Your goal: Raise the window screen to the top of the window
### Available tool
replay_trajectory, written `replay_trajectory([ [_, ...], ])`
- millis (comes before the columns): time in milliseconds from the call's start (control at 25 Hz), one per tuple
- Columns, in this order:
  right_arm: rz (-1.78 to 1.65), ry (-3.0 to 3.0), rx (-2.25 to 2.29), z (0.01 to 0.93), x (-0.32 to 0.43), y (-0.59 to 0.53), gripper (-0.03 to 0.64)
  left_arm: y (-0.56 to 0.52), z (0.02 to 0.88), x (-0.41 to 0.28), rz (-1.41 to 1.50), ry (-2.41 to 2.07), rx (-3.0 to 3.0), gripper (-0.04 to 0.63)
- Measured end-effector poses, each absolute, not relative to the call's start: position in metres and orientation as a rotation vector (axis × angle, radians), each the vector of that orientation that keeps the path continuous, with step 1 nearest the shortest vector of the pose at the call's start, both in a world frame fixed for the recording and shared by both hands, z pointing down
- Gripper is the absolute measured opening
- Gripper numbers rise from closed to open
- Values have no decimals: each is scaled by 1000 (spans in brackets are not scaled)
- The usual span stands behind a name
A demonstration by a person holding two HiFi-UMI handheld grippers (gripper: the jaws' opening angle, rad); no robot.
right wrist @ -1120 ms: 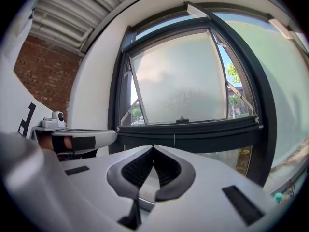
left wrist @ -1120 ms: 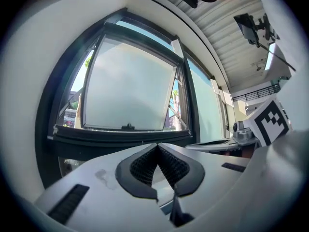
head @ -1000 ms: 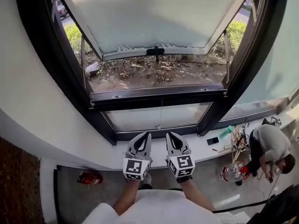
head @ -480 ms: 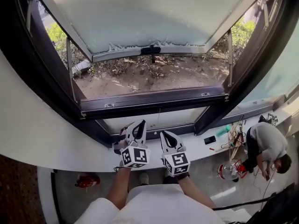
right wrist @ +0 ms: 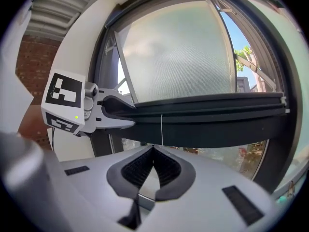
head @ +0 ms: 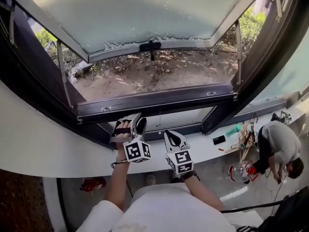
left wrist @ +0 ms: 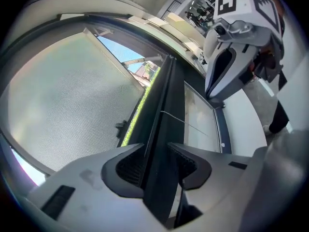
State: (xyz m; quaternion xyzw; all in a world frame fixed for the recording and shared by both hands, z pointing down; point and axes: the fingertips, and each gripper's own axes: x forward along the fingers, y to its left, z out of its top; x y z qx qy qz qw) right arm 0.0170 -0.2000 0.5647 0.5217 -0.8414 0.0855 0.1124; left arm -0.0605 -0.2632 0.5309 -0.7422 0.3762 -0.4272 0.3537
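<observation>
White sill (head: 208, 152) under dark window frame (head: 154, 103)

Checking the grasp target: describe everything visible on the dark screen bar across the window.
The screen bar is a dark, metal-looking rail, level, spanning the window frame side to side. A thin white cord hangs from its middle. The left tongs, whose jaws have just been opening, straddle it left of the cord; contact is unclear.
</observation>
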Motion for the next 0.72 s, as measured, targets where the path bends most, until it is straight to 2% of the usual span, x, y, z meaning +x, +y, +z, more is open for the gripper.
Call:
replay_trajectory([
  [240,318,-2425,1508,593,29,-204,2,-275,538,-69,-1193,995,-1862,120],
  [560,545,-2295,1402,677,38,-214,5,-277,537,-71,-1229,948,-1776,110],
  [600,539,-2286,1380,686,38,-217,12,-277,538,-71,-1250,942,-1770,109],
  [720,510,-2243,1331,722,38,-226,88,-278,538,-70,-1281,947,-1765,109],
])
